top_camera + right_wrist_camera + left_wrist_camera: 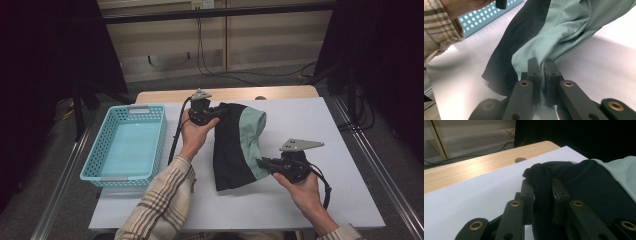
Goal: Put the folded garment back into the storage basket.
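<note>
A white table top point(300, 200) lies over a light wooden desk point(280, 93) whose far edge shows beyond it, with a small round hole in the wood. Metal rails run along both sides of the table, and the floor around it is grey. Behind the desk stands a pale wall panel with black cables point(202, 55) hanging down and trailing across the floor; the room to either side is dark.

A turquoise plastic basket point(95, 160) with perforated walls sits on the left part of the table, just beside the person's left forearm in a plaid sleeve point(165, 200).

A garment point(235, 145), black with a mint-green panel, is in the middle of the table, its lower end resting on the white surface. The left gripper point(216, 113) pinches a bunched fold of the black cloth at the far end, jaws pressed together on it. The right gripper point(261, 163) clamps the mint-green edge at the near right side, jaws likewise closed on the fabric. The cloth stretches between the two grippers.
</note>
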Available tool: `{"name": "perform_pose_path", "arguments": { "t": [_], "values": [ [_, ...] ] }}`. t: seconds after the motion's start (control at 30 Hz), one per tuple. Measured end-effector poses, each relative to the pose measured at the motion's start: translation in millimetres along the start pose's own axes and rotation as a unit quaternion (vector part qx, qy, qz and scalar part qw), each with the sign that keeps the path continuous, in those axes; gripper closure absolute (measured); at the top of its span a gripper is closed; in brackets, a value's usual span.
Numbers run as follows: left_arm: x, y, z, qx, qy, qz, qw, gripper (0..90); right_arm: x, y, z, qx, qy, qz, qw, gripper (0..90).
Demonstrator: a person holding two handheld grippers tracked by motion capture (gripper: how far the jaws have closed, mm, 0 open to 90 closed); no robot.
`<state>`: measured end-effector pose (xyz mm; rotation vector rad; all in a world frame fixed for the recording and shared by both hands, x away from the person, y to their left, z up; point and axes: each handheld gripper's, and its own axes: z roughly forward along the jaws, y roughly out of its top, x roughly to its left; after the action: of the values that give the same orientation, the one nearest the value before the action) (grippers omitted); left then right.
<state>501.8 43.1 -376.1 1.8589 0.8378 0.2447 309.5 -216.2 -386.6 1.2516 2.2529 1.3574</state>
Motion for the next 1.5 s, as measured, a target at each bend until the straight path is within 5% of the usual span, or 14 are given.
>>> {"name": "perform_pose_path", "arguments": {
  "t": [1.5],
  "values": [
    [19.6,37.4,-73.8,-0.054,0.041,0.007,0.9977,75.2,43.1,55.7,12.9,-0.044,0.040,-0.041,0.9974,85.5]
  ]
}}
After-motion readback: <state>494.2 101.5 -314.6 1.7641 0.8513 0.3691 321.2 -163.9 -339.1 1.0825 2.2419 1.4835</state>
